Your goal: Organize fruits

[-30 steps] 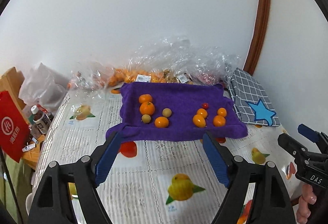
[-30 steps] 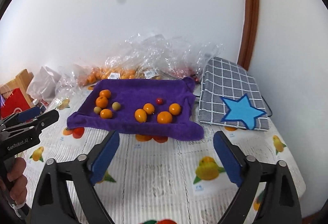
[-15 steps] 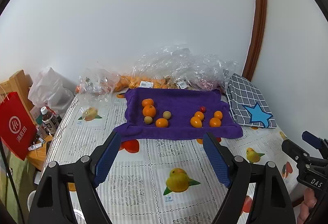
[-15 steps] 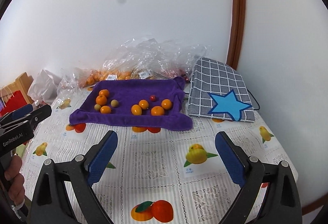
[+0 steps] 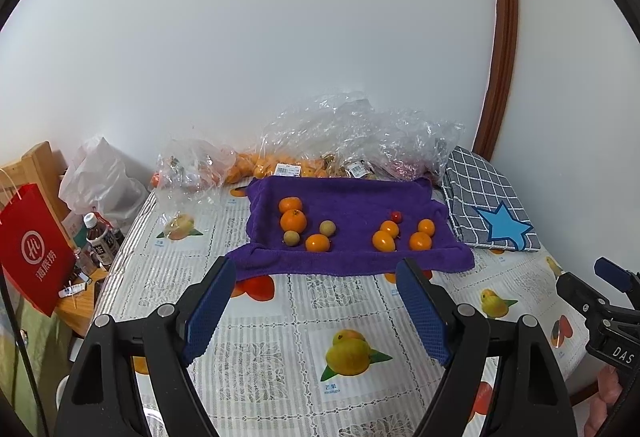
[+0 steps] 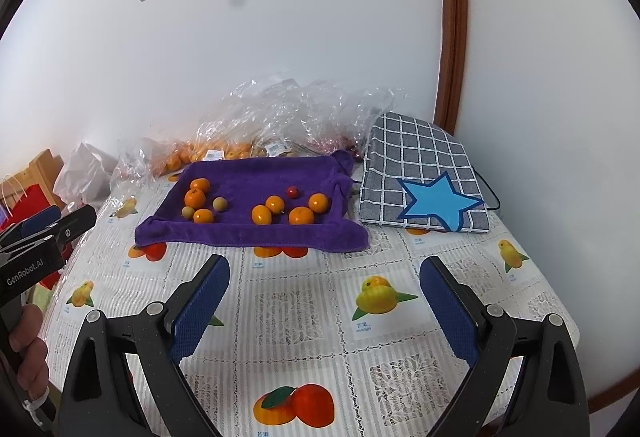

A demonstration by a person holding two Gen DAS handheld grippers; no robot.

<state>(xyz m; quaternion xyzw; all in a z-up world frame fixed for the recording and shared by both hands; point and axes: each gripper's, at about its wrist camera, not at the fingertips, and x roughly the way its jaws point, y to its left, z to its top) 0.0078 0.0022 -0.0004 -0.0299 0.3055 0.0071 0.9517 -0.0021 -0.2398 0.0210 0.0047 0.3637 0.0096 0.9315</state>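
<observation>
A table with a fruit-print cloth point(image 5: 280, 317) is standing against a white wall. On it the purple towel point(image 5: 352, 201) is holding the fruits: oranges point(image 5: 293, 221) on its left part, kumquats point(image 5: 384, 240) and a red cherry tomato point(image 5: 395, 216) on its right. Both the left gripper point(image 5: 312, 311) and the right gripper point(image 6: 324, 309) are hanging spread wide, empty, well in front of the towel. The round fruits could be rolling off its soft near edge if a finger pushes them.

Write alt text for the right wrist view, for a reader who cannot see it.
The open right gripper hovers, empty, over a fruit-print tablecloth, pointing toward a purple towel holding small orange, tan and red fruits in two loose groups. A checked cushion with a blue star lies right of it, crumpled plastic bags sit behind, and the left gripper shows at left.
</observation>
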